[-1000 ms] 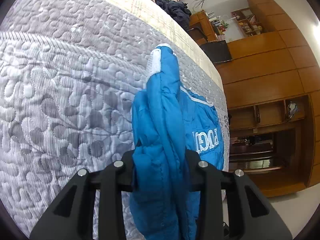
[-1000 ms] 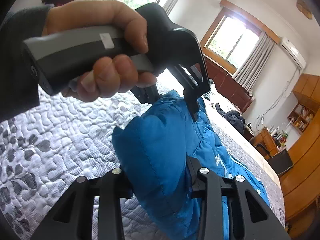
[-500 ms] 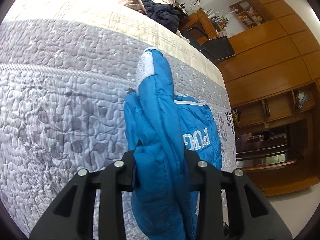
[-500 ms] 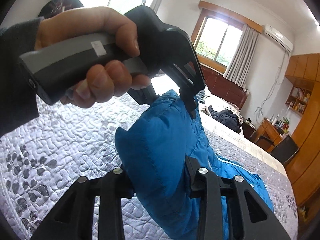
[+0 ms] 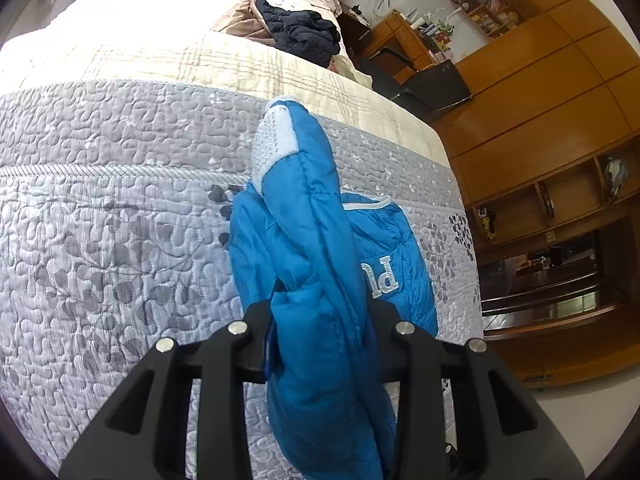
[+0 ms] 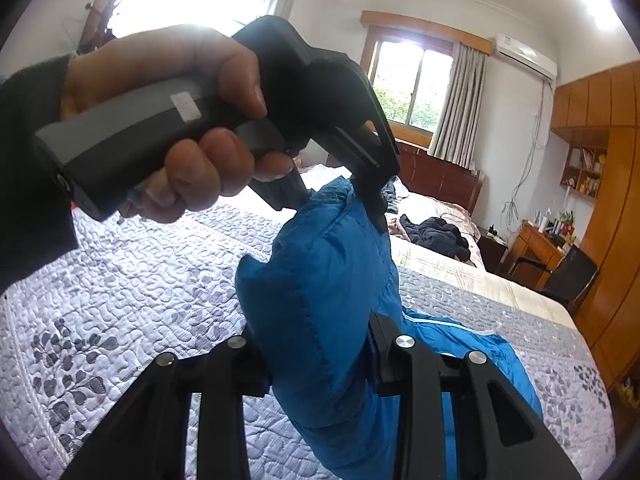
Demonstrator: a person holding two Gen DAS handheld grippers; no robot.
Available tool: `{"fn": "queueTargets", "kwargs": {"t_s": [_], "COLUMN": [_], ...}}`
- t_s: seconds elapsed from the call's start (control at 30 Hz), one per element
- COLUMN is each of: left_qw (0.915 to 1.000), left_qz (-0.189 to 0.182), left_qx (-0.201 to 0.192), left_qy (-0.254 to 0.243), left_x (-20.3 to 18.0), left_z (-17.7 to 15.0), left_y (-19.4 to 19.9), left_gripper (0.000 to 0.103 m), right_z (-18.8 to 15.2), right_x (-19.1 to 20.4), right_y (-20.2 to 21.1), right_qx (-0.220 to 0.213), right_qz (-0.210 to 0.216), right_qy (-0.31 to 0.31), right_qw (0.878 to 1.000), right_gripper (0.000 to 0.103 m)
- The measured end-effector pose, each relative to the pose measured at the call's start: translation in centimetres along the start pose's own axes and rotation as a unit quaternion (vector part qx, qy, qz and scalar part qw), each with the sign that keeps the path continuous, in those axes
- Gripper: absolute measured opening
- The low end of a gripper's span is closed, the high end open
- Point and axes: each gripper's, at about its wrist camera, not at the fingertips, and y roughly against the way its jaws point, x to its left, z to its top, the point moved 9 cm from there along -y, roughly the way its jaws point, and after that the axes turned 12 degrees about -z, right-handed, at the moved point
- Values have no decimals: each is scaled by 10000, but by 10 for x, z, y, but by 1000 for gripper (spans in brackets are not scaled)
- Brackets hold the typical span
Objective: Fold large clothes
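A blue padded jacket [image 5: 320, 280] with white lettering and a white cuff patch hangs lifted over a grey quilted bedspread [image 5: 100, 240]. My left gripper [image 5: 324, 340] is shut on a thick fold of it. My right gripper [image 6: 320, 360] is shut on another bunch of the same blue padded jacket [image 6: 316, 300]. In the right wrist view a hand [image 6: 180, 120] holds the left gripper [image 6: 340, 196], pinching the jacket's top edge just above my right gripper. The rest of the jacket trails down onto the grey quilted bedspread [image 6: 140, 280] at lower right.
A dark garment [image 5: 304, 32] lies on the cream bedding [image 5: 200, 52] at the far end. Wooden cabinets [image 5: 560, 140], a desk [image 6: 536, 244] and a black chair [image 6: 568, 276] stand along the right side. A window with curtains [image 6: 420, 84] is behind the bed.
Both grippers have risen and tilted with the jacket still held. More of the far bed and room shows in both views. The jacket hangs further off the bedspread.
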Motion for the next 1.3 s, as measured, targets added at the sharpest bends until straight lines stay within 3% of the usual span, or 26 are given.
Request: {"fn": "queueTargets", "kwargs": {"t_s": [0.7, 1.07, 1.3], "left_qw": [9977, 9936, 9901], "left_qz": [413, 711, 902], "left_qx": [224, 549, 775], "left_qy": [-491, -685, -750], "left_x": [-96, -131, -139], "left_z": [-3, -8, -17], "left_y": [-65, -146, -201], "left_gripper": [32, 32, 32], "right_z": [-22, -60, -97], "right_x": [-98, -165, -202], "right_y": [15, 7, -3], "right_qx": [2, 261, 530], "right_qz": [68, 107, 307], "right_qy": [-1127, -1832, -2460], "right_qw": [9936, 9827, 9673], "right_gripper": [34, 34, 34]}}
